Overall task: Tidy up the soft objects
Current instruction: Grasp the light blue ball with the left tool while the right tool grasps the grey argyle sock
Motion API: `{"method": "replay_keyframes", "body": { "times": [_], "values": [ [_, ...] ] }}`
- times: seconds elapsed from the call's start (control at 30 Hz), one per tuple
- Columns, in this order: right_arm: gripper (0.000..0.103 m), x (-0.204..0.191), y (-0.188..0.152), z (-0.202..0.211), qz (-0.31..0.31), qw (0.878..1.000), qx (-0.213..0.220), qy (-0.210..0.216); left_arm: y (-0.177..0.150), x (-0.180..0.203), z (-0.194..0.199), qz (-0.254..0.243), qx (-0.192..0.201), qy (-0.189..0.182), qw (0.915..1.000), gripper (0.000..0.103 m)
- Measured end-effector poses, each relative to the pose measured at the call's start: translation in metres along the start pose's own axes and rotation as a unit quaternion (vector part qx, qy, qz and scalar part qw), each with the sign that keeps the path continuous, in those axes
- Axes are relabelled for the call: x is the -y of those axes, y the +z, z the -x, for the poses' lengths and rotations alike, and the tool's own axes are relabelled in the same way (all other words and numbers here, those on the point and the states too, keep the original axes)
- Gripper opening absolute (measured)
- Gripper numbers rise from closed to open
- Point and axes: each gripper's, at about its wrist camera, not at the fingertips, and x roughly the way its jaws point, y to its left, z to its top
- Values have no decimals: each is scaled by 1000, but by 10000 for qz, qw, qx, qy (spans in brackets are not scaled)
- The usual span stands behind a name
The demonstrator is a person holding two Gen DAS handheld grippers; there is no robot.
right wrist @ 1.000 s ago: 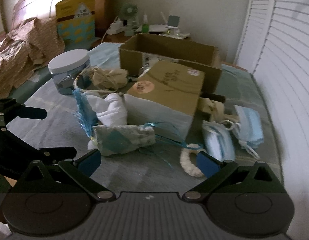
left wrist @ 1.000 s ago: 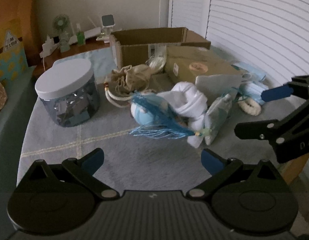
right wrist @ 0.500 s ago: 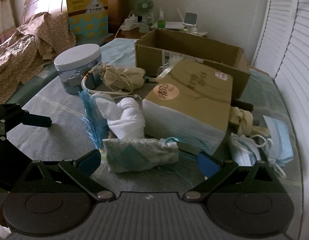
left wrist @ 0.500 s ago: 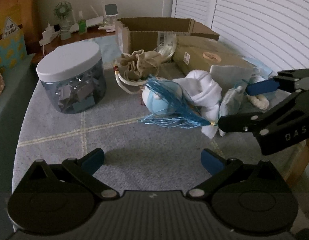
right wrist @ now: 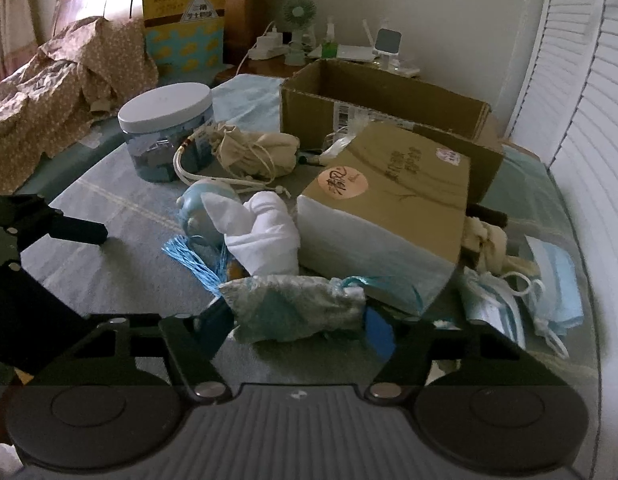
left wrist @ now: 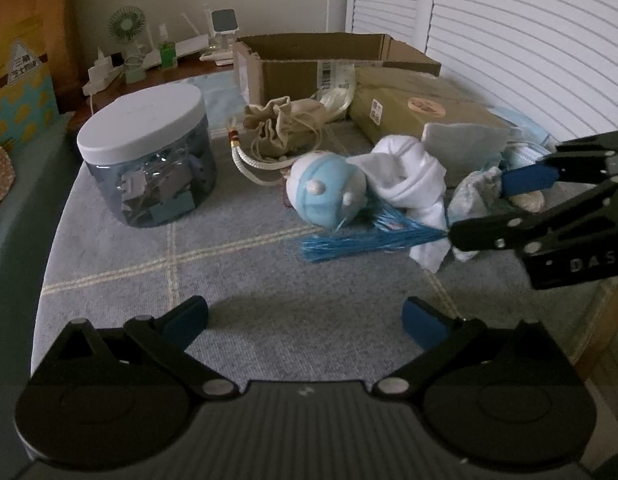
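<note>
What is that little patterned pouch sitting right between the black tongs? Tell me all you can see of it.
The pouch is a small, soft cloth bag, pale grey with light blue patches, crumpled and lying on its side on the grey mat. A thin blue ribbon cinches its neck. It lies in front of the white cloth bundle and the paper-wrapped box. The right gripper has just been closing around it; its pads appear to press its ends.

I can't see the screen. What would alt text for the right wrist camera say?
The right tool, whose jaws have just been closing, straddles a pale blue patterned fabric pouch on a cluttered table. Behind lie a rolled white cloth, a kraft paper package and face masks.
</note>
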Motion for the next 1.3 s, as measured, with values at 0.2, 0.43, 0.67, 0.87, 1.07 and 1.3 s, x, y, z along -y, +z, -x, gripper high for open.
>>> {"method": "replay_keyframes", "body": {
  "times": [0.2,0.43,0.67,0.87,1.07,1.3],
  "values": [
    [65,5,-9,18,-36,9999,42,-85,0,0,2,5,-39,31,10000,103],
    [66,10,-22,35,-31,9999,-43,-101,6,4,13,-150,246,83,9996,103],
    [79,12,-28,30,-104,9999,-105,14,24,-1,8,-146,512,237,9983,102],
    [81,14,-26,23,-131,9998,-114,84,37,-10,-2,-32,655,67,9978,95],
    [81,18,-25,17,-186,9997,-115,123,46,-15,-21,-19,521,25,9986,77],
    [85,20,-20,9,-227,9996,-87,150,46,-20,-30,84,355,-112,9993,49]
  ]
}}
